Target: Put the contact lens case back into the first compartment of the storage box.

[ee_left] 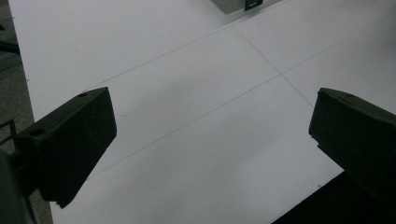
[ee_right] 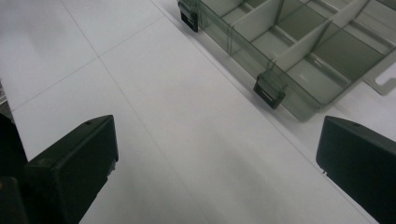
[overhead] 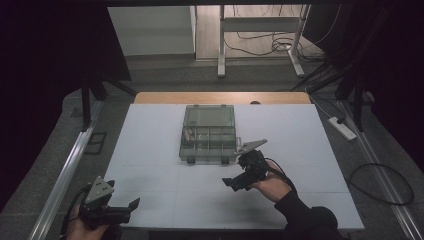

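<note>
A clear grey compartment box point(overhead: 208, 142) lies in the middle of the white table point(overhead: 150, 150), its lid folded back toward the far side. A small pale item point(overhead: 189, 133) rests in a left compartment. My right gripper point(overhead: 231, 184) hovers just in front of the box's near right corner and stands open with nothing between its jaws. The right gripper view has the box point(ee_right: 299, 51) with its black latches point(ee_right: 269, 91) beyond the open gripper point(ee_right: 217, 144). My left gripper point(overhead: 131, 209) is at the table's near left corner, open and empty point(ee_left: 210, 126) over bare table.
The box's near corner point(ee_left: 233, 4) peeks in at the top of the left gripper view. A power strip point(overhead: 342, 127) and cables point(overhead: 385, 185) lie on the floor to the right. Desk legs point(overhead: 221, 50) stand beyond the table's far edge.
</note>
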{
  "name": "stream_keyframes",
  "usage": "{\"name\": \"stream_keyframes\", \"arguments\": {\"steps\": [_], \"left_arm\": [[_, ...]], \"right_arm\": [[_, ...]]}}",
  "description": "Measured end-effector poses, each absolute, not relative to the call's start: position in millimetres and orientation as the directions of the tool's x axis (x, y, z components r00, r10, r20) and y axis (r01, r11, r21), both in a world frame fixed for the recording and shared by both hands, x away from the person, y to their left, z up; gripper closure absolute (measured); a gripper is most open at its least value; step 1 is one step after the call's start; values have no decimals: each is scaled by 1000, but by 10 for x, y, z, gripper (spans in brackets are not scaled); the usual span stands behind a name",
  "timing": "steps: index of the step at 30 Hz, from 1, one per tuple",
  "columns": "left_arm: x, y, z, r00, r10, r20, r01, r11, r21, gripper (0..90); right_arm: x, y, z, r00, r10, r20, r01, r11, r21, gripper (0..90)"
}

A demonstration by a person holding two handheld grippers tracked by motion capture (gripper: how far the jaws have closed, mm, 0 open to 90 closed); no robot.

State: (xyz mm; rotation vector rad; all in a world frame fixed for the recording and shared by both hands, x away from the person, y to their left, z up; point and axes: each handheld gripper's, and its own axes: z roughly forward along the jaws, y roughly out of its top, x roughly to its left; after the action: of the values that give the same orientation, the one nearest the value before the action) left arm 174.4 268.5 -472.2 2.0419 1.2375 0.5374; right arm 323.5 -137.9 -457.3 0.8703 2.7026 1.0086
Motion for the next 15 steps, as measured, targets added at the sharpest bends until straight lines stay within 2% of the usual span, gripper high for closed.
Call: {"name": "stream_keyframes", "arguments": {"steps": [15], "left_arm": [[1743,2685,-4722,456,890,2,608,-314,730,9]], "right_arm": [[3059,-1715,-4540,-796,599,85,505,579,640,0]]}}
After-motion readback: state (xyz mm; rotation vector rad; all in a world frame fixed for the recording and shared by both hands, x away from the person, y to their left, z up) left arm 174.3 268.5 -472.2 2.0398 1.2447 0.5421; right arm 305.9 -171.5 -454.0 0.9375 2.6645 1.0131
